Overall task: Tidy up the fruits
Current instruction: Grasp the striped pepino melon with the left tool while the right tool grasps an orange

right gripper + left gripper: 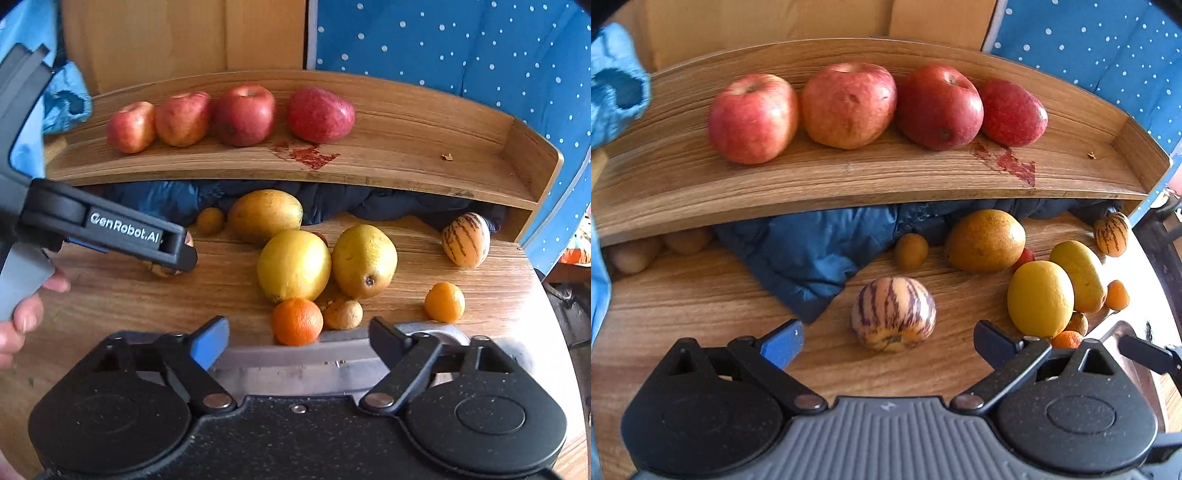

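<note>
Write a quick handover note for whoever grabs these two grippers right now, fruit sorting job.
Left gripper: open, empty, lined up on the near striped melon on the table.
Right gripper: open, empty, facing the orange.
Done: four apples in a row on the upper shelf.
Left: pears, small citrus, and the second striped melon, loose on the table. A red stain marks the shelf.
</note>
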The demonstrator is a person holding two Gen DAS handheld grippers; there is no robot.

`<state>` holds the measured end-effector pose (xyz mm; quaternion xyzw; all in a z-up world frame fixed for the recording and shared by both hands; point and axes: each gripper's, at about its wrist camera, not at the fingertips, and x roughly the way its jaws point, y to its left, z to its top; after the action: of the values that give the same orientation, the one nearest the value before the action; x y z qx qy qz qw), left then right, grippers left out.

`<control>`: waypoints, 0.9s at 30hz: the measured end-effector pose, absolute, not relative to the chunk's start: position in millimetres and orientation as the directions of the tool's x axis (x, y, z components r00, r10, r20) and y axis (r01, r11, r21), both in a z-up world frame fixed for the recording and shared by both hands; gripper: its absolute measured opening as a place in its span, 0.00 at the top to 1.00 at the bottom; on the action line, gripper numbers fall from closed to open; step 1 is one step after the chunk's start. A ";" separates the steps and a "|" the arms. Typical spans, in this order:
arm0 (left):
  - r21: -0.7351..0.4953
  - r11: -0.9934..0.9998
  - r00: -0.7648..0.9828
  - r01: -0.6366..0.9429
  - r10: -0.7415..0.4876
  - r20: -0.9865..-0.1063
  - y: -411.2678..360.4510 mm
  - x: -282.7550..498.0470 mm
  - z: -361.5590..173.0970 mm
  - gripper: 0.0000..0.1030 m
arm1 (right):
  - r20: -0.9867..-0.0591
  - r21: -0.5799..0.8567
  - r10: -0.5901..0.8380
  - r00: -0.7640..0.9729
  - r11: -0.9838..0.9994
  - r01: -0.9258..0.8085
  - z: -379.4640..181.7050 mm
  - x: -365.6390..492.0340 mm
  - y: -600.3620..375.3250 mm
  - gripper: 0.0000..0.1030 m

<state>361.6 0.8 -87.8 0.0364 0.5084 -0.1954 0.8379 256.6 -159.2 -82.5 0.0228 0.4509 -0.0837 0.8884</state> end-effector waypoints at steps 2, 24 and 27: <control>-0.144 0.914 0.391 0.380 -0.299 -0.870 -1.7 367.0 -91.5 0.11 | -0.811 -0.038 -0.135 0.569 0.983 0.178 -86.4 262.7 -159.8 0.30; -0.230 0.886 0.335 0.402 -0.377 -0.864 2.4 369.4 -101.7 0.45 | -0.824 -0.043 -0.140 0.550 0.982 0.186 -94.3 264.3 -154.5 0.65; -0.239 0.875 0.340 0.421 -0.396 -0.853 -1.1 356.2 -96.2 0.45 | -0.814 -0.038 -0.140 0.564 0.982 0.188 -91.4 254.6 -152.4 0.65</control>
<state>356.2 -1.1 -96.2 0.0120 0.5176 -0.2495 0.8183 254.6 -152.4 -91.4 0.0263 0.4574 -0.0925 0.8840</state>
